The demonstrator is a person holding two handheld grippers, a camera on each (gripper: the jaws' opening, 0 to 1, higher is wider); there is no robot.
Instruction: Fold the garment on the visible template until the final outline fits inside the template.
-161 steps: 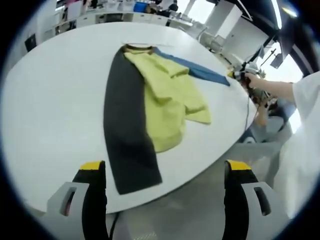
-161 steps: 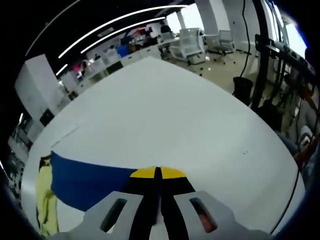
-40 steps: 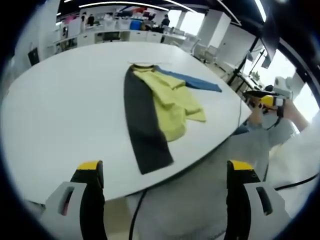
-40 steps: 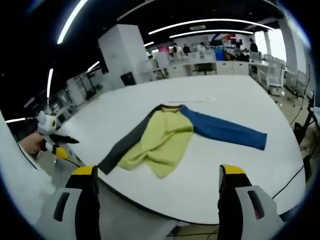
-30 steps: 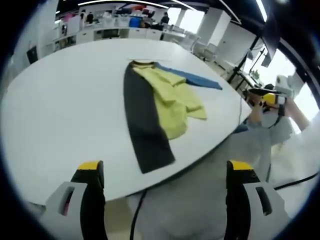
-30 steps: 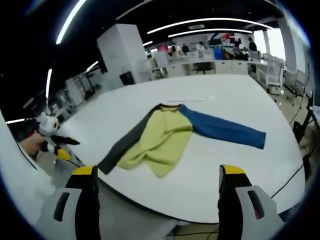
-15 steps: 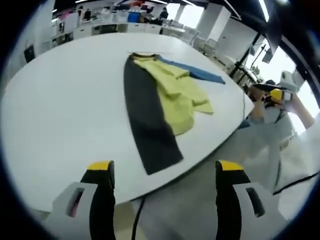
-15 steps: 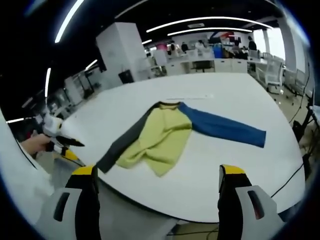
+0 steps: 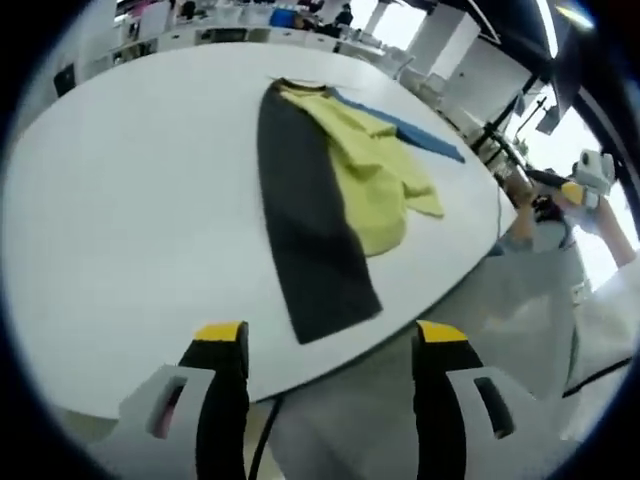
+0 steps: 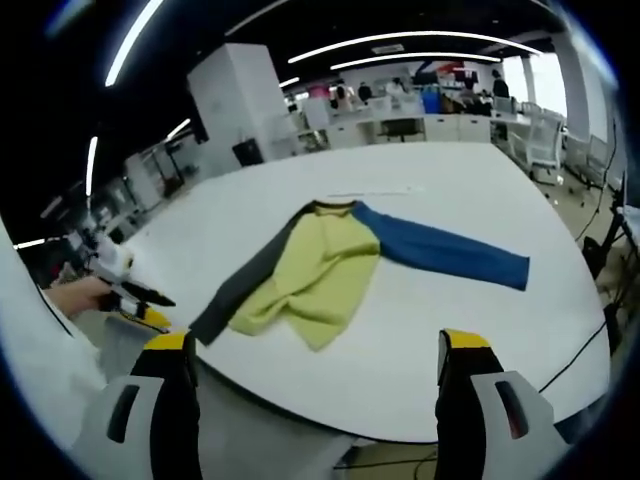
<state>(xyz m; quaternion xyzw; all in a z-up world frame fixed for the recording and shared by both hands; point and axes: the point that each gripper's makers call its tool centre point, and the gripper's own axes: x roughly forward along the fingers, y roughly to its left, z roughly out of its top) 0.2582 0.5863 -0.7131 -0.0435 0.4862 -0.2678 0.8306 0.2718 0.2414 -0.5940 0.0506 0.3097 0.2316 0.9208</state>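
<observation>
Garment (image 10: 330,265) on the white table (image 10: 420,190), seen from two sides. It lies spread and only loosely gathered: a yellow body (image 9: 365,160) bunched at the centre, a dark grey sleeve (image 9: 310,235) running out to one side and a blue sleeve (image 10: 440,250) to the other. No template outline can be made out on the table top in either view.

Orientation. In the right gripper view the collar (image 10: 335,208) points to the far side of the table and the hem lies toward the near edge; the two sleeves splay outward and toward the near side, so the long axis runs from the grey cuff at near left to the blue cuff at right. In the left gripper view the grey sleeve runs from the far collar almost to the near table edge.

Tools. The left gripper (image 9: 330,345) stands with its jaws wide apart and empty, just short of the grey cuff. The right gripper (image 10: 312,350) is likewise wide and empty, held off the near edge of the table, well apart from the cloth.

Stage. Judged from this layout, folding is at an early step, between grasps. The next move probably calls for closing the left jaws on the grey cuff and carrying that sleeve across the yellow body.
</observation>
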